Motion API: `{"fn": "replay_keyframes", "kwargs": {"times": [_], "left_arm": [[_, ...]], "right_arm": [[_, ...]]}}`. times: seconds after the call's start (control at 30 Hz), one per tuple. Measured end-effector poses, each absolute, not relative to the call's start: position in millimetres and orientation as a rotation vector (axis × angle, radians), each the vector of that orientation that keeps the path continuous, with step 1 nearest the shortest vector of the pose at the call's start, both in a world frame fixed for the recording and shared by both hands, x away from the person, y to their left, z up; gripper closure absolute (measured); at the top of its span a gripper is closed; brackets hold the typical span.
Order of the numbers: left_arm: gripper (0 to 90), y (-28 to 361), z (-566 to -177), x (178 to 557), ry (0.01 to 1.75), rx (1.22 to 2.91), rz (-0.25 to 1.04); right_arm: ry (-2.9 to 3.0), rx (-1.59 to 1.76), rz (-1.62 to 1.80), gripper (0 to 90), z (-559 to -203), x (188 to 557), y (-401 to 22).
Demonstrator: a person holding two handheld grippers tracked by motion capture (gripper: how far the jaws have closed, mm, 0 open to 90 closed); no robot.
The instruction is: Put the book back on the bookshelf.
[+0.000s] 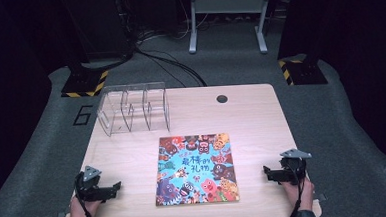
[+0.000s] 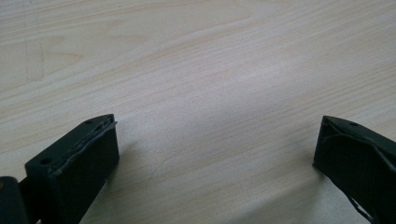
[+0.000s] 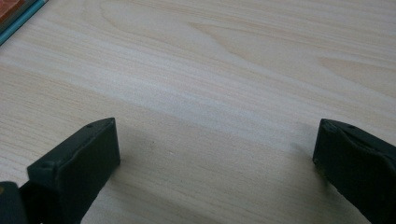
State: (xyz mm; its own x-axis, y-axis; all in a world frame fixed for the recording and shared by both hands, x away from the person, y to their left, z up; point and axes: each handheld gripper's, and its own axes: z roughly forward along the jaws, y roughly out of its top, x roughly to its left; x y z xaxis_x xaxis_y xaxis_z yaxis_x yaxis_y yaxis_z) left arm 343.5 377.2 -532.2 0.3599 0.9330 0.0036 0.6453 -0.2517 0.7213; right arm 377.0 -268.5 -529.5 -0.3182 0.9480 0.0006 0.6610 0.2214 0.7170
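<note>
A colourful picture book (image 1: 196, 169) lies flat, cover up, on the wooden table (image 1: 251, 115) at its front middle. A clear acrylic rack (image 1: 133, 107) with several upright dividers stands at the back left. My left gripper (image 1: 118, 185) rests near the front left edge, open, its jaws pointing right toward the book. In the left gripper view the left gripper (image 2: 217, 140) has bare wood between its jaws. My right gripper (image 1: 265, 173) sits at the front right, open, pointing left at the book. The right gripper (image 3: 217, 140) has bare tabletop between its jaws, with the book's corner (image 3: 18, 10) at top left.
A round cable hole (image 1: 222, 98) sits near the table's back edge. Beyond the table are grey carpet, cables (image 1: 168, 64), a metal frame stand (image 1: 226, 16) and two posts with yellow-black striped bases (image 1: 84, 84).
</note>
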Motion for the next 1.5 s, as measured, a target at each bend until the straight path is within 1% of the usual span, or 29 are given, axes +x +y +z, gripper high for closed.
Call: {"fn": "replay_keyframes", "kwargs": {"times": [0.1, 0.17, 0.37, 0.47, 0.63, 1.13, 1.5], "left_arm": [[0.0, 377, -532, 344, 1.365, 1.993, 0.585], [0.0, 376, -533, 344, 1.366, 1.974, 0.598], [0.0, 377, -533, 344, 1.366, 1.983, 0.589], [0.0, 377, -532, 344, 1.368, 1.993, 0.583], [0.0, 377, -532, 344, 1.367, 1.996, 0.583], [0.0, 377, -532, 343, 1.364, 2.003, 0.584], [0.1, 377, -531, 343, 1.363, 2.004, 0.584]], "right_arm": [[2.066, 1.487, 0.868, 0.1, -529, 377, -268], [2.050, 1.496, 0.895, 2.0, -529, 378, -268], [2.076, 1.509, 0.942, 1.3, -524, 379, -274], [2.052, 1.521, 0.969, 1.2, -518, 377, -275], [2.061, 1.514, 1.039, 0.8, -498, 382, -273], [2.211, 1.426, 1.039, 0.6, -469, 413, -242], [2.326, 1.351, 1.040, 0.9, -457, 437, -203]]}}
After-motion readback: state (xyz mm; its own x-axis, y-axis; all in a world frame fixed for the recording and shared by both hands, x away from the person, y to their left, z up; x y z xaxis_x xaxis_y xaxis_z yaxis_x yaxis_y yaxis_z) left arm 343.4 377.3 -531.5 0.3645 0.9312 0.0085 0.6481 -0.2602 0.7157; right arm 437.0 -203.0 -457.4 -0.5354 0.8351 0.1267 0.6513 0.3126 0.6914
